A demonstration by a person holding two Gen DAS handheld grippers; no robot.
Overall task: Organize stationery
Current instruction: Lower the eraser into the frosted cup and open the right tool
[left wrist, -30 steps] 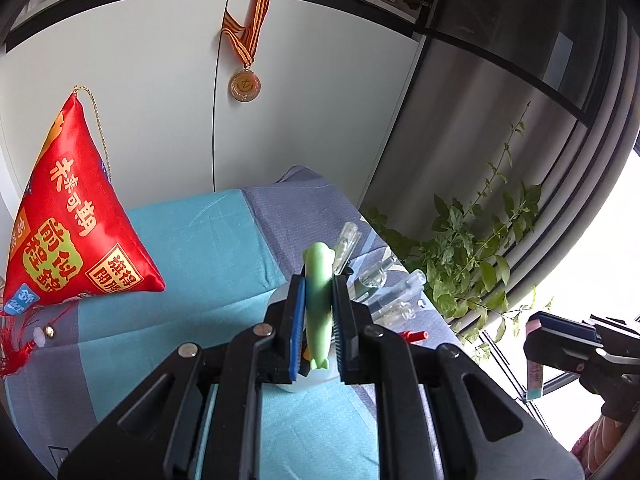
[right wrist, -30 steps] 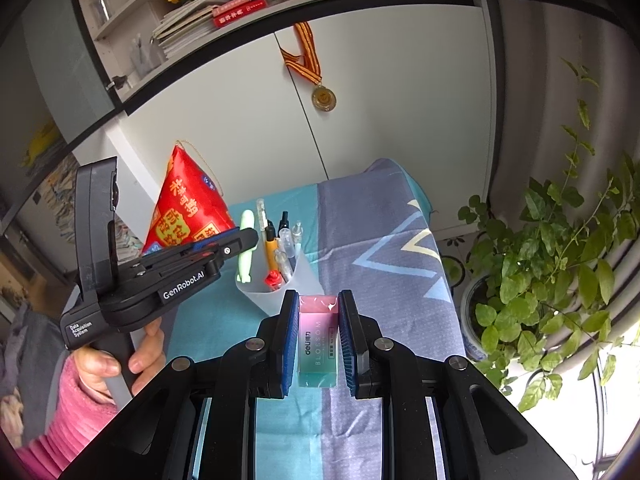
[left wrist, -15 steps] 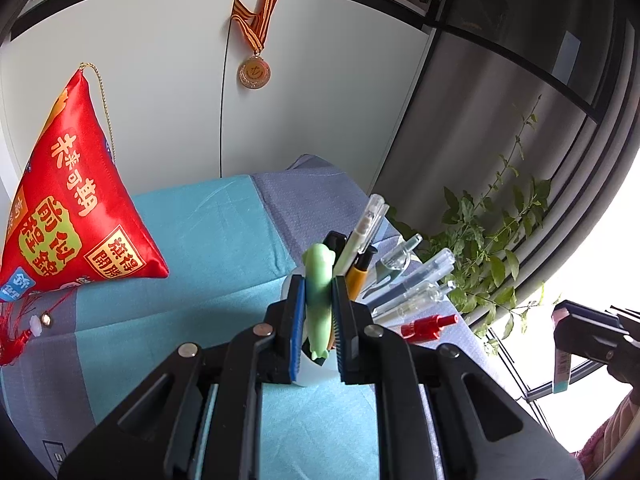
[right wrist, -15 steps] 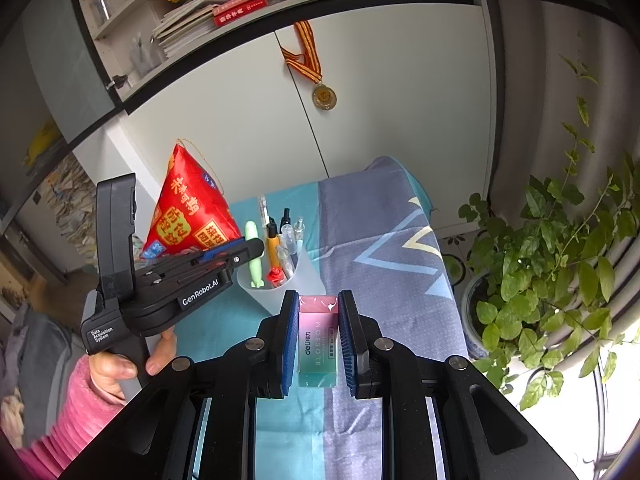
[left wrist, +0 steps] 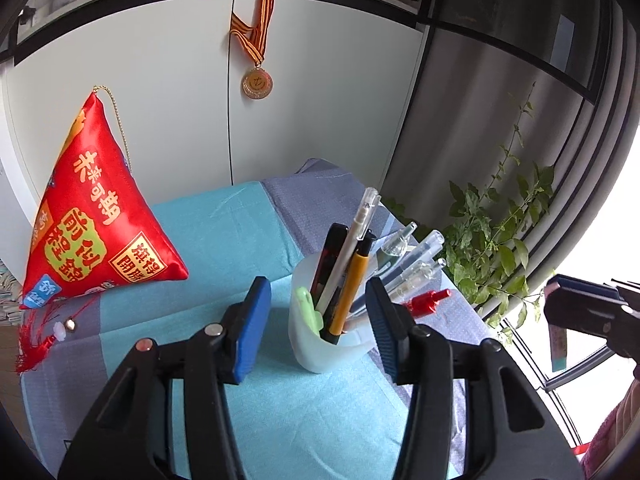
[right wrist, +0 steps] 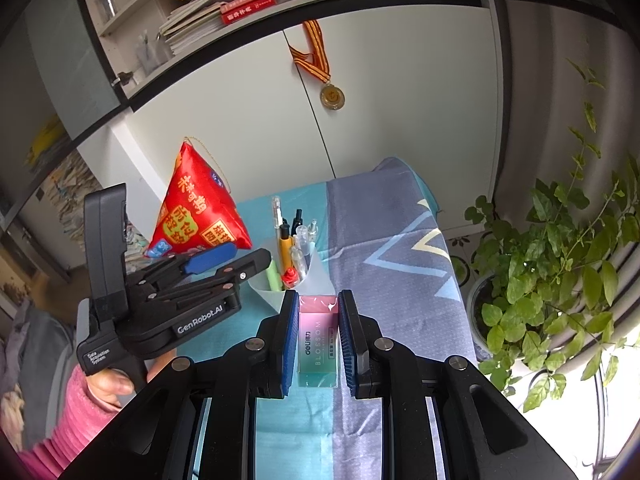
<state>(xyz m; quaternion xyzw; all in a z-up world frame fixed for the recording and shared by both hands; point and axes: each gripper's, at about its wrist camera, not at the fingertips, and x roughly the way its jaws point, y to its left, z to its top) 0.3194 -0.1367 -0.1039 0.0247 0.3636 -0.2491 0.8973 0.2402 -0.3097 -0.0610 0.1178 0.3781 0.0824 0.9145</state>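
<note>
While left tongs [left wrist: 318,320] are hanging spread around cup [left wrist: 320,344] at frame centre, green pen [left wrist: 309,312] inside, I'm keeping right tongs [right wrist: 318,338] pinching eraser [right wrist: 319,340]; I'm planning vertical lift, avoiding tipping cup.

One translucent white pen cup [left wrist: 320,344] stands on the cloth, holding one green pen [left wrist: 308,312], one yellow-barrelled pen [left wrist: 352,284], one white pen [left wrist: 356,236], one black-and-red marker [left wrist: 330,260] and one red-capped item [left wrist: 426,304]; the clear pens beside them overlap too much to count. There is one pink-and-teal eraser [right wrist: 319,340], one red pyramid cushion [left wrist: 94,220], one medal [left wrist: 257,82] and one potted plant [right wrist: 560,272]. Two grippers show, left [left wrist: 318,322] and right [right wrist: 319,340].
</note>
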